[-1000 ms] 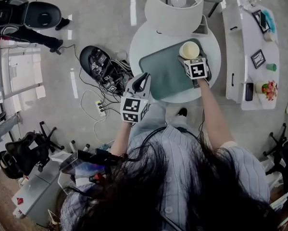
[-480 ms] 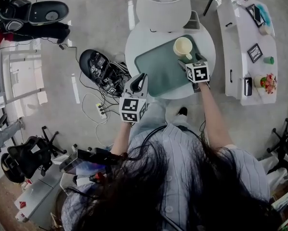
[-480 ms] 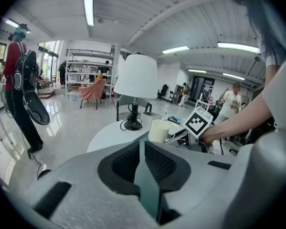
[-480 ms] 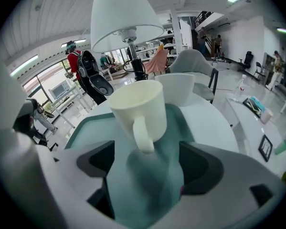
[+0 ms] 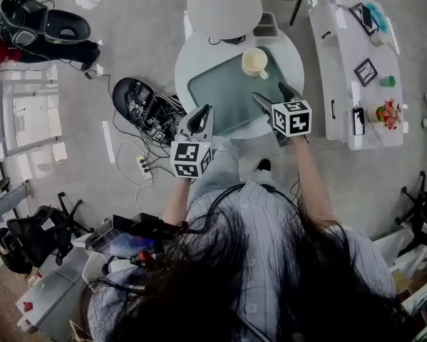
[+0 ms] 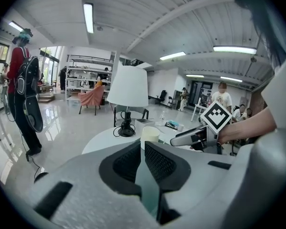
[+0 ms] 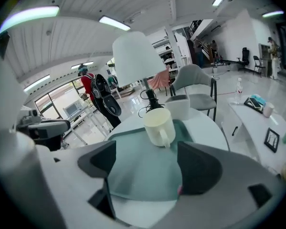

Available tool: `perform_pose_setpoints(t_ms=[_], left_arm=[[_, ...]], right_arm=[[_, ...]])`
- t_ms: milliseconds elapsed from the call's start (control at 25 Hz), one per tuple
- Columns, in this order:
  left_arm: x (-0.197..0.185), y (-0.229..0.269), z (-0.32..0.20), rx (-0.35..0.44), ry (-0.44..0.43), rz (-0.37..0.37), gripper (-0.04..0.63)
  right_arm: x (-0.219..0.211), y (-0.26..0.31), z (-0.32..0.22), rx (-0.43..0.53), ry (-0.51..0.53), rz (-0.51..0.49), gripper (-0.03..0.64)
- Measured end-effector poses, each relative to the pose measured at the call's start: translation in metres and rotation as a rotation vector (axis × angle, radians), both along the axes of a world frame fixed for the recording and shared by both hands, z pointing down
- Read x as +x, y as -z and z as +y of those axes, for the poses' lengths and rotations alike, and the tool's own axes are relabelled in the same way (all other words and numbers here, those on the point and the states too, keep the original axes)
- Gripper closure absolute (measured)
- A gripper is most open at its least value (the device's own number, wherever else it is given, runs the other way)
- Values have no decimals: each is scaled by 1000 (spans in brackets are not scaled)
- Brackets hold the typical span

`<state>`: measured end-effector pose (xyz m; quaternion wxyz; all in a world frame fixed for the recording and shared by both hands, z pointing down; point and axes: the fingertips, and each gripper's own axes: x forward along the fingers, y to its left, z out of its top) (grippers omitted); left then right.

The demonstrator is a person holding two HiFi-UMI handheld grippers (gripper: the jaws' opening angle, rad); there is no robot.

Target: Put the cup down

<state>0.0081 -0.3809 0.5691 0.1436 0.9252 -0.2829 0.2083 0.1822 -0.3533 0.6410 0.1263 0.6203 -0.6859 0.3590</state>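
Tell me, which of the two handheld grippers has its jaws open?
The right gripper: its jaws stand wide apart, empty, facing the cup on the green tray. The left gripper has its jaws nearly together.

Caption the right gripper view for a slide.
Open right gripper facing a cream ceramic mug standing on a grey-green tray.

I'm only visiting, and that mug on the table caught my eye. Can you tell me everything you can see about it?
The cup is a plain cream mug, ceramic by its look, with one loop handle turned toward the right gripper. It stands upright, with nothing showing inside it, on the far part of a grey-green tray on the round white table. Only the tray touches it; the open gripper is clear of it.
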Motion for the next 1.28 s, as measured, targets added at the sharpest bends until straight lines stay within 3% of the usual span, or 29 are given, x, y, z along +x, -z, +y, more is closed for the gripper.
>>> perform_pose_setpoints(t_ms=[480,880,1000,1280], left_arm=[[11,36,40,85,30,38,572],[15,47,114,123,104,56,572],[13,45,142,117,110,43,572],[-8,51,177,128,132,-5,572]], right_arm=[[-25,72,75,124,17,-37,207],[-29,98,146,167,72,-56,216],[-31,100,165,174,79,-64,243],[-37,105,187,201,75,-73,373]])
